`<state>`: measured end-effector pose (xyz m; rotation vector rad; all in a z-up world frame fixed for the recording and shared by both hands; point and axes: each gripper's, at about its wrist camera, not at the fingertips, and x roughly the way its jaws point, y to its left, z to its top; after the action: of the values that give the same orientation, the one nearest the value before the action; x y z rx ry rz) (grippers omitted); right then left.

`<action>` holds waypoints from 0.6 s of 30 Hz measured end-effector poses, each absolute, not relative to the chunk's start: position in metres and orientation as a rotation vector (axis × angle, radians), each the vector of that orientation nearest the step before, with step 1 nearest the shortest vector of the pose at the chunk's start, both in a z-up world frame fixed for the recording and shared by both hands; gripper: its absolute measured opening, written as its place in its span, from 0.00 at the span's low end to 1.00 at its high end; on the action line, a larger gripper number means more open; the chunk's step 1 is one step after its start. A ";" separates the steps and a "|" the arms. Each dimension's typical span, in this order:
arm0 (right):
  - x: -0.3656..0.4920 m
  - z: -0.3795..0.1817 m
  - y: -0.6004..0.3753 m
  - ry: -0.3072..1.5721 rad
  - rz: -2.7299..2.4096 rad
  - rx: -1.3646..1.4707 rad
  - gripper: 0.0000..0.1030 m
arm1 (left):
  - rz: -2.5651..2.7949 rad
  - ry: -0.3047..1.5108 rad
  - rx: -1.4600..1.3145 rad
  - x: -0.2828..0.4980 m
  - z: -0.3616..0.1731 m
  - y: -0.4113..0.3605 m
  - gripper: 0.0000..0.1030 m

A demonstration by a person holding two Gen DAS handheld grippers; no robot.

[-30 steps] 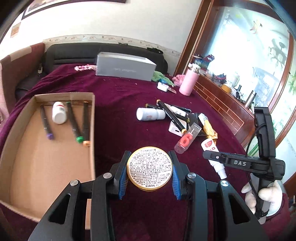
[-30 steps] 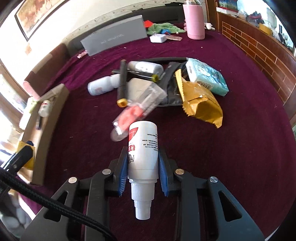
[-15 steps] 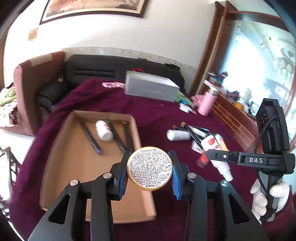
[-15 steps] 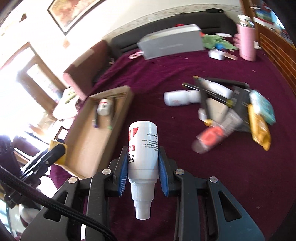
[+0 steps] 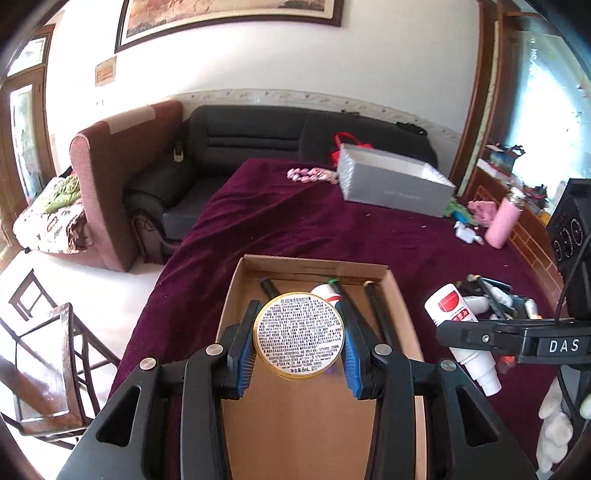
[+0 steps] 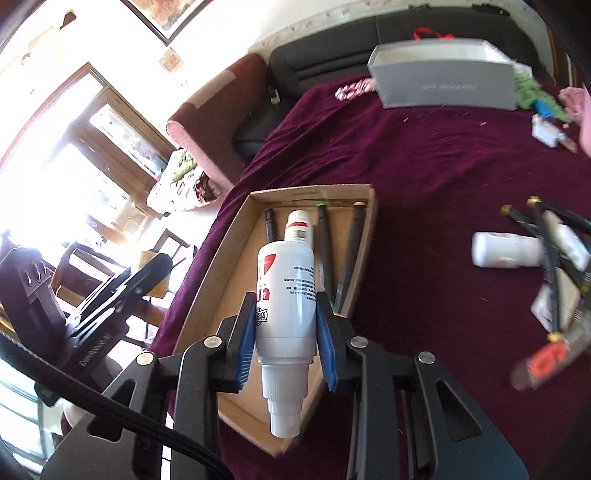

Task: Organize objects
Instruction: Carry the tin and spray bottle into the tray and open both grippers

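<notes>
Home living room: black sofa [image 5: 295, 129], armchair [image 5: 110, 177], framed picture [image 5: 229, 14], maroon-clothed table [image 5: 332, 229].

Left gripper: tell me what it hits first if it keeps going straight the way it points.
Probably the cardboard box. The left gripper, shut on the round tin, points down into it toward the small white bottle and pens at the far end; depth is unclear.

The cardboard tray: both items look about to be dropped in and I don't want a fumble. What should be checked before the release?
1. Round tin clamped in the left hand-held gripper: ok.
2. Spray bottle clamped in the right hand-held gripper: ok.
3. Tin above the cardboard tray: ok.
4. Bare tray floor nearer than the pens and small bottle: ok.
5. Height above the floor: cannot tell.
</notes>
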<state>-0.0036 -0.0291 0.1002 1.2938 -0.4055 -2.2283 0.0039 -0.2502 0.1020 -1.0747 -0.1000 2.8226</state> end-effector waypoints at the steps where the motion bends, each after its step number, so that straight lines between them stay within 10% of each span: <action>1: -0.014 0.095 -0.038 -0.408 -2.216 1.313 0.27 | 2.819 -0.116 -1.105 -0.008 0.095 -0.254 0.34; 18: -0.119 0.044 -0.125 -0.393 -2.142 1.476 0.27 | 2.732 -0.194 -1.331 -0.071 0.025 -0.268 0.33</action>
<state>-0.1188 -0.1251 0.0439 1.4763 -0.3931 -2.1422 -0.0714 -0.2681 0.0253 -1.3311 -0.1940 2.7321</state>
